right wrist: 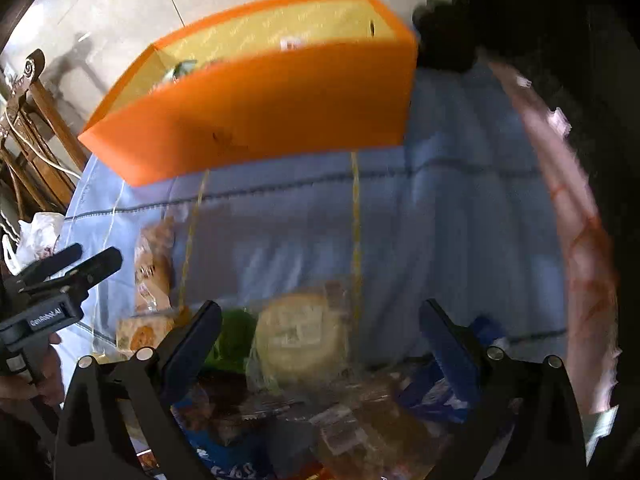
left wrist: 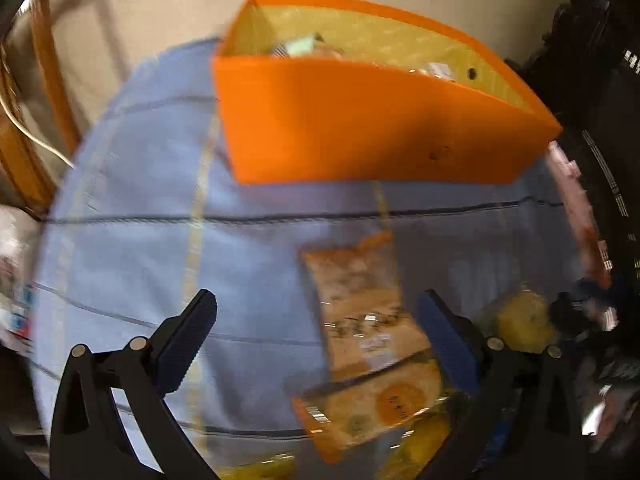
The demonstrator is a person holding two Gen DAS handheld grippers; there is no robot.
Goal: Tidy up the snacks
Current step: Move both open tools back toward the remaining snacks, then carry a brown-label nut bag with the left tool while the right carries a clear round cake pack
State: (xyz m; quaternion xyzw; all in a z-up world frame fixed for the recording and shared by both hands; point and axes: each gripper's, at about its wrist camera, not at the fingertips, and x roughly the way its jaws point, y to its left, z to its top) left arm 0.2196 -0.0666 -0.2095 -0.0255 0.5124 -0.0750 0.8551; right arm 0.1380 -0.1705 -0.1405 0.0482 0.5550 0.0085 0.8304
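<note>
Black-fingered, my left gripper [left wrist: 316, 332] stands wide with nothing pressed between its pads, above a tan snack pack [left wrist: 360, 312] lying on the bench [left wrist: 132, 208]. My right gripper [right wrist: 320, 344] is just as wide and empty, over a round pale cake [right wrist: 300, 336] in clear wrap; a green pack [right wrist: 236, 336] sits just beside it, and a blue pack [right wrist: 440, 396] lies nearer the right finger. A pale blue cloth with dark lines and yellow stripes covers the bench. Farther back stands an orange box [left wrist: 360, 128] with a few snacks already inside. Beyond lie a pale tiled floor [right wrist: 132, 8] and a wooden chair [right wrist: 36, 136]. Print on the snacks is too blurred to read.
</note>
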